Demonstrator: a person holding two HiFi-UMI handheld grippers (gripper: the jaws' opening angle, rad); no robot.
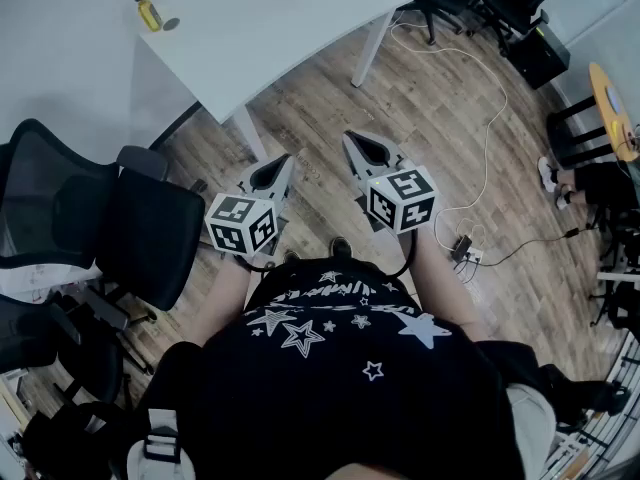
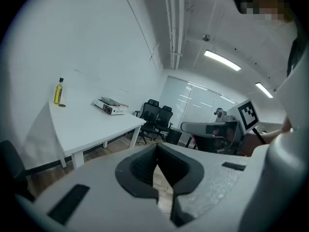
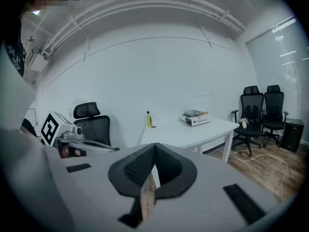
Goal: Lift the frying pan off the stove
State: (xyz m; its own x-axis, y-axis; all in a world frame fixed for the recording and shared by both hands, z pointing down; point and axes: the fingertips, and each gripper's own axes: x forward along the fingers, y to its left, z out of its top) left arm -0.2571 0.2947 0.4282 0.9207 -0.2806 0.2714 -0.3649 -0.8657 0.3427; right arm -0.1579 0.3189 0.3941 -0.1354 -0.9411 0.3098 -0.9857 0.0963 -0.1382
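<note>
evidently waiting: left tongs (image 1: 272, 173) and right tongs (image 1: 367, 152) are closed, empty and held low, as no pan or stove shows; worktop (image 1: 250, 38) at eleven o'clock.

The left gripper (image 1: 285, 158) and the right gripper (image 1: 352, 138) are held out side by side in front of the body, a little apart. The left one is pointed toward 1 o'clock and the right one toward 11 o'clock, so the tips are turned inward. Both are tipped slightly down. Both pairs of jaws are pressed together, and nothing is held.
</note>
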